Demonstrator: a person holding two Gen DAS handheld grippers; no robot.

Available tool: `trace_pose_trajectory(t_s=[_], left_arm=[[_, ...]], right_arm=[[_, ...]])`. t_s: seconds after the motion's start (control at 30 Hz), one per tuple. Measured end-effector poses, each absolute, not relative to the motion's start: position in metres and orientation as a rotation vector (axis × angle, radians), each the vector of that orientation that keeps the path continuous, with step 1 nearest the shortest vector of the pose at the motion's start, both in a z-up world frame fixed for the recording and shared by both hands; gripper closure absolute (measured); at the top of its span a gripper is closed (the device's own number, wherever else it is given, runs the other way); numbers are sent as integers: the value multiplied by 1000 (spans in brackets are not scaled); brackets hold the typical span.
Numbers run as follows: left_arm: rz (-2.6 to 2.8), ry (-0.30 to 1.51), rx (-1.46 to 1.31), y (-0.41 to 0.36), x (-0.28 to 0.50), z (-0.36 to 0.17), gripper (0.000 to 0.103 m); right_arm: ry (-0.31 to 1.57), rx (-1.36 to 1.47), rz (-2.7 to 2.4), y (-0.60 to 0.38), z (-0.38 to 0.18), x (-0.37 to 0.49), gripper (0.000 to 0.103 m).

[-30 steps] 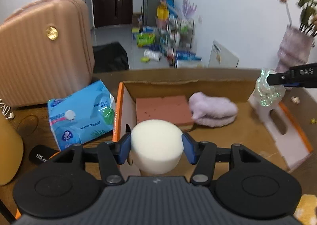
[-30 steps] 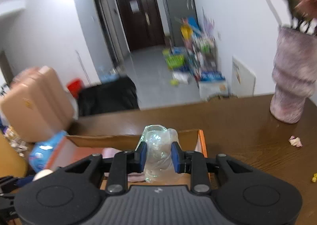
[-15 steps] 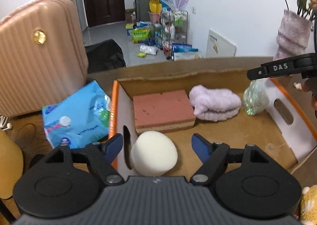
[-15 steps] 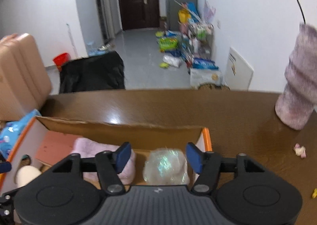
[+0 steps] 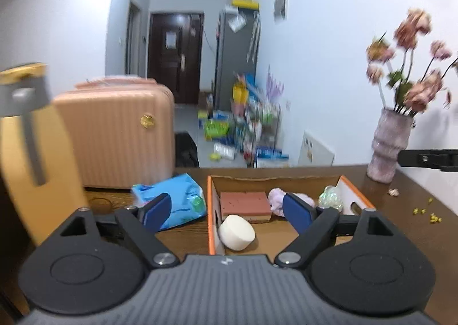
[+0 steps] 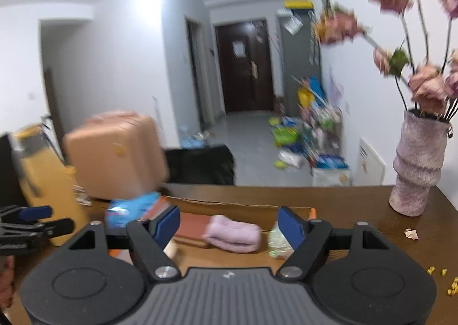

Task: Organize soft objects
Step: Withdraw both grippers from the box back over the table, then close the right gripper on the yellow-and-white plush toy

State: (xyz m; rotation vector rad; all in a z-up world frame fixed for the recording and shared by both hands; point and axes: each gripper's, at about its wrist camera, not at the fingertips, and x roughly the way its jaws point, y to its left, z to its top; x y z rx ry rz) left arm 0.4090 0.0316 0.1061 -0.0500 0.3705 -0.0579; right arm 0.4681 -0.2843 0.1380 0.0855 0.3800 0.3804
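— Sponge puck [image 5: 237, 232], white, round: where is it recorded?
— It is logged inside the cardboard box [image 5: 210, 204], near corner, against the orange-edged wall, on its side. Beside it are listed a pink sponge block [image 5: 244, 206], a lilac plush roll [image 6: 233, 233] and an iridescent scrunchie [image 5: 329, 200].
— Left gripper [image 5: 229, 212]: how are the jaws entered?
— Wide and opening; nothing is gripped or touched. The puck is seen between the blue pads but well beyond them, down in the box.
— Right gripper [image 6: 230, 224]?
— Jaws likewise opening, empty. The scrunchie is partly hidden behind the right-hand pad; the plush roll is framed between the pads, further off.
— Surroundings?
— Blue wipes pack [image 5: 174, 204] and vase [image 5: 389, 144] are noted on the table [image 5: 415, 227].
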Motion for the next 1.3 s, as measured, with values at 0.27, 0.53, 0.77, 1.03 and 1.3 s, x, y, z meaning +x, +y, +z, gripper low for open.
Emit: trace_pose_trajectory(t_s=[0.27,0.53,0.77,1.03,1.3], left_arm=[[-12,214,-29,36,282,90,7],[39,137,3,29,194,59,4],[-8,208,54,7,158,20,3],[-55,295,35,-12,160,2,3],[-97,356,17,-30,203,-7,3]], right_arm=[[203,92,413,-280,127,339,16],[84,72,339,-266,79,233,10],[156,98,242,-274,22,181,3],[242,179,133,-296,-20,174,2],[327,143,154,-294,-27,213,5]])
